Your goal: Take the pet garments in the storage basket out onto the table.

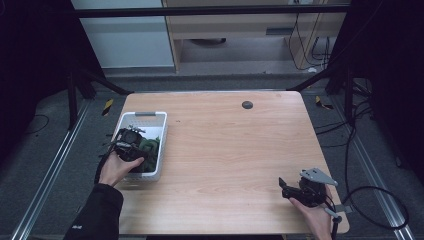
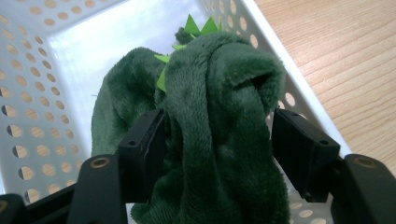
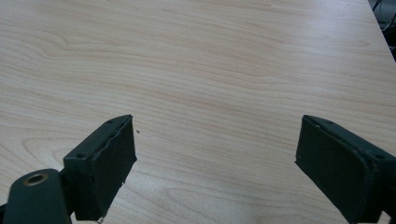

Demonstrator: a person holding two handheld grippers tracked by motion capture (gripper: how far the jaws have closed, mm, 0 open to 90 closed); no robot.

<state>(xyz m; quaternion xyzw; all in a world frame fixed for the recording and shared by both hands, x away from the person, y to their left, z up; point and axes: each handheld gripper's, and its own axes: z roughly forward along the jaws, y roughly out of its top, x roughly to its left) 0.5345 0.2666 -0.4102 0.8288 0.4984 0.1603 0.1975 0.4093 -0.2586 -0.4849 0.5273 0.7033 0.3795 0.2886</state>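
Note:
A dark green plush toy (image 2: 219, 116) with light green spikes lies in a white perforated basket (image 1: 145, 114) at the table's left edge. My left gripper (image 2: 217, 140) reaches down into the basket, and its two black jaws press on either side of the plush. From above, that gripper (image 1: 131, 142) sits over the plush (image 1: 151, 147). My right gripper (image 1: 284, 189) rests low near the front right corner of the table. Its jaws (image 3: 215, 154) stand wide apart with bare wood between them.
The light wooden table (image 1: 225, 145) has a small dark round cap (image 1: 247, 104) near its far edge. Black frame legs and cables stand on the floor around the table. The basket wall (image 2: 28, 93) rises close on both sides of the plush.

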